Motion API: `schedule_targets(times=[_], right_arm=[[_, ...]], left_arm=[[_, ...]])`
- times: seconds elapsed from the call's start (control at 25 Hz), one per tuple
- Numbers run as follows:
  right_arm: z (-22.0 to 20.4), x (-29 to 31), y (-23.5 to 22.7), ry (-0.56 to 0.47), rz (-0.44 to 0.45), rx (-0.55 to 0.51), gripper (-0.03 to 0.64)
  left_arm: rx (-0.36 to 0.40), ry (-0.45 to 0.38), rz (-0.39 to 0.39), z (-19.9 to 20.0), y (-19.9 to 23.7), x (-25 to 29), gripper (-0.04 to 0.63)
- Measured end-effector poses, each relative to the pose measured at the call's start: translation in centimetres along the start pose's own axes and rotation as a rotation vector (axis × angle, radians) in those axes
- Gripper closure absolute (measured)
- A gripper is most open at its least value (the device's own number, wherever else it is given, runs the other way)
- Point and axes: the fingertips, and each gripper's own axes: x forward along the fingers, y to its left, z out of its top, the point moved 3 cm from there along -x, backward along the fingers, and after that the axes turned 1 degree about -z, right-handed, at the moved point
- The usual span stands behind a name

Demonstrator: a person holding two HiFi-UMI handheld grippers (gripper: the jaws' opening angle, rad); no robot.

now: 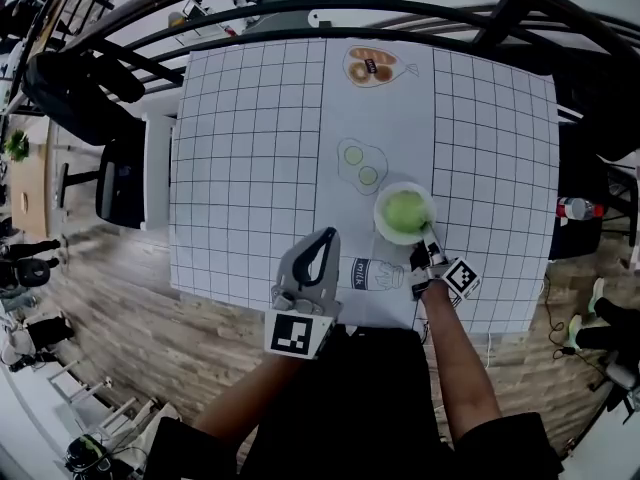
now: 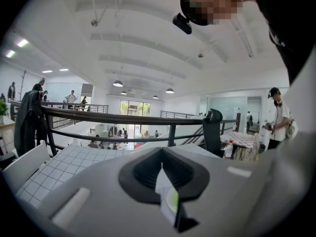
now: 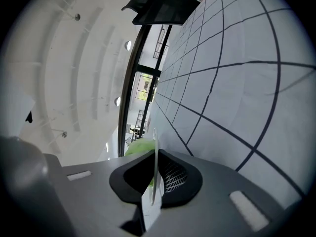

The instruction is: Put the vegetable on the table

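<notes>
A pale green leafy vegetable (image 1: 405, 208) lies on a small white plate (image 1: 383, 226), right of centre near the table's front. My right gripper (image 1: 428, 238) reaches it from the front and is shut on the plate's near rim. In the right gripper view the thin white plate (image 3: 155, 157) stands edge-on between the pads of the right gripper (image 3: 157, 184), with the vegetable (image 3: 140, 147) just behind it. My left gripper (image 1: 325, 238) hovers at the table's front edge, left of the plate, shut and holding nothing. The left gripper (image 2: 165, 194) points up towards the railing and ceiling.
The table (image 1: 250, 168) has a white grid cloth with a plain centre strip printed with bread (image 1: 370, 66), cucumber slices (image 1: 360, 165) and a milk carton (image 1: 375, 273). A chair (image 1: 120, 178) stands at the left. A black railing (image 1: 400, 8) runs behind. A bottle (image 1: 575, 208) sits off the right edge.
</notes>
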Motion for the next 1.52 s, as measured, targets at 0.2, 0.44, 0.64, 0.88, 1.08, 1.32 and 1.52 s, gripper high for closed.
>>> schedule_targets(times=[0.2,0.44,0.64,0.88,1.08,1.32,1.52], right_arm=[[-0.3,-0.1,-0.8,0.022,-0.072,-0.013,0.603],[-0.9,0.6,-0.5,0.014,-0.066,-0.001,0.598],[-1.3,0.7,-0.7,-0.006,-0.054,0.021,0.603],[-2.0,0.6,-1.2,-0.019,-0.097,0.065,0.606],[-2.6,0.5,-1.3,-0.024,-0.132,0.081,0.604],[-2.8,0.4,-1.6,0.043,-0.179,0.076,0.585],[-3.8,0.1,-1.6,0.088,-0.204,0.078,0.578]], left_arm=[[-0.011,0.003,0.005,-0.5,0.2,-0.9,0.588],[-0.015,-0.003,0.001,-0.5,0.2,-1.4,0.587],[-0.018,-0.002,0.002,-0.6,0.5,-2.0,0.588],[-0.02,-0.006,0.01,-0.6,0.8,-2.5,0.588],[-0.03,-0.01,0.008,-0.5,0.9,-2.9,0.588],[0.016,-0.035,-0.001,0.2,0.6,-3.5,0.588],[0.019,-0.042,0.003,0.3,0.4,-4.5,0.588]])
